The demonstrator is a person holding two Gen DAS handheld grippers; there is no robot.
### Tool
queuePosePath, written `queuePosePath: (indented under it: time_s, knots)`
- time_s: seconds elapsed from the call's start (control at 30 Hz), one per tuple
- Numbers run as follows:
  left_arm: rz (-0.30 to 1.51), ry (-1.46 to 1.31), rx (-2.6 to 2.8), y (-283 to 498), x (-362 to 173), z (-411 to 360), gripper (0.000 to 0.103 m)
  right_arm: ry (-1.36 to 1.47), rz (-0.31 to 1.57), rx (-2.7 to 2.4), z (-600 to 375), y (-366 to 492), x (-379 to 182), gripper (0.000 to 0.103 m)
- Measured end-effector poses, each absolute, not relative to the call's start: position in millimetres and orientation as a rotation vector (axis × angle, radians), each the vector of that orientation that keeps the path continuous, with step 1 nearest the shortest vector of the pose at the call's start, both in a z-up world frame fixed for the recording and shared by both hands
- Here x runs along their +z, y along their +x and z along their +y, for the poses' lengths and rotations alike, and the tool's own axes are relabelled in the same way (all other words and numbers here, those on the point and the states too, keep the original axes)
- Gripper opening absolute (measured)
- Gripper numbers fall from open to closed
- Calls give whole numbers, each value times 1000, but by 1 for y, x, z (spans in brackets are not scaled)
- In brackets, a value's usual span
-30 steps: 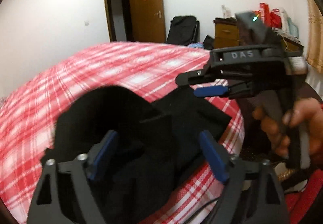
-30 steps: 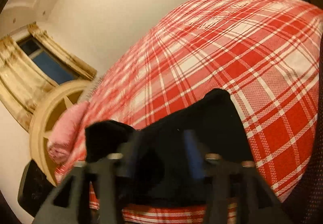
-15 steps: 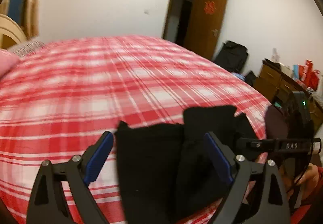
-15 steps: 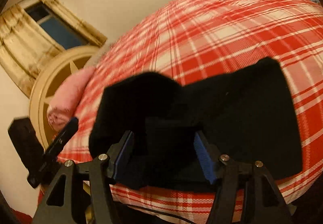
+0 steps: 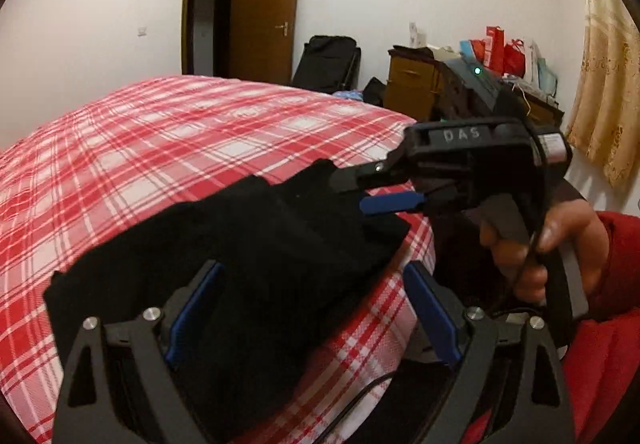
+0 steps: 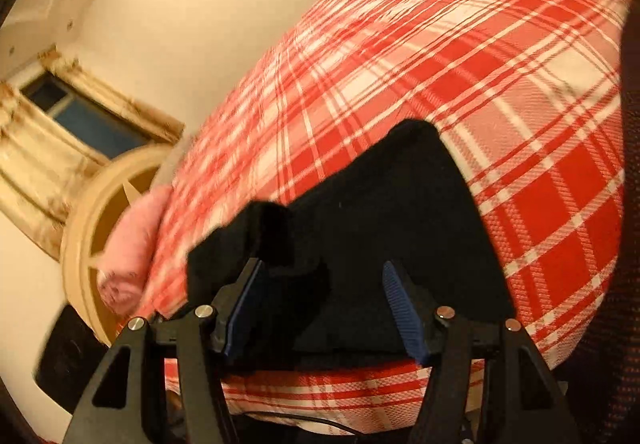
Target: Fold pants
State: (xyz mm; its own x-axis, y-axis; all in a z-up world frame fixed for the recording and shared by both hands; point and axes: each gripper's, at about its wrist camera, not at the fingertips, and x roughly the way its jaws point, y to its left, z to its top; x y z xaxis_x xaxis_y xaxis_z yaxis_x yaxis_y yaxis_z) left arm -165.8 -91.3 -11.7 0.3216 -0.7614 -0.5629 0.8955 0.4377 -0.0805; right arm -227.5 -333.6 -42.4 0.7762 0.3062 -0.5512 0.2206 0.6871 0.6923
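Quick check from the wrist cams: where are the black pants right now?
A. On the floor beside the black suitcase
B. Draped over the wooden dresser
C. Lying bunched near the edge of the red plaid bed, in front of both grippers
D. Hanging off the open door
C: the black pants lie bunched on the red plaid bed near its edge, with the left gripper and right gripper both standing open around the cloth.
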Motion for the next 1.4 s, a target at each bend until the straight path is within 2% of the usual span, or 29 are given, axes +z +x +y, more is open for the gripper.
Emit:
queuePosePath:
  time_s: [0.13,0.37,0.53,0.67,0.8,1.07,1.23,1.4]
  knots:
    - [565,195,-971,-149,2,-65,93,891,703,122,-335,-220,-47,63]
    - [573,120,-907,-137,7,-35,93,670,791,43,-326,-195,-49,63]
    - [622,230,-1048,-161,-10,-56,93,493,890,119,-304,-163,-48,63]
    - [623,403,-1049,-176,-28,-85,93,500,913,162,-306,-158,-47,63]
    - [655,492,-931,-161,-48,-105,85,470,952,167,-304,-170,-51,63]
    - [656,202,-857,-120,-13,-69,87,196,1089,242,-279,-205,-56,63]
    - [729,71,-916,-109,-10,-66,87,310,1013,205,-302,-210,-43,63]
    - [687,167,-1036,-146,-10,-73,87,407,922,116,-326,-216,-26,63]
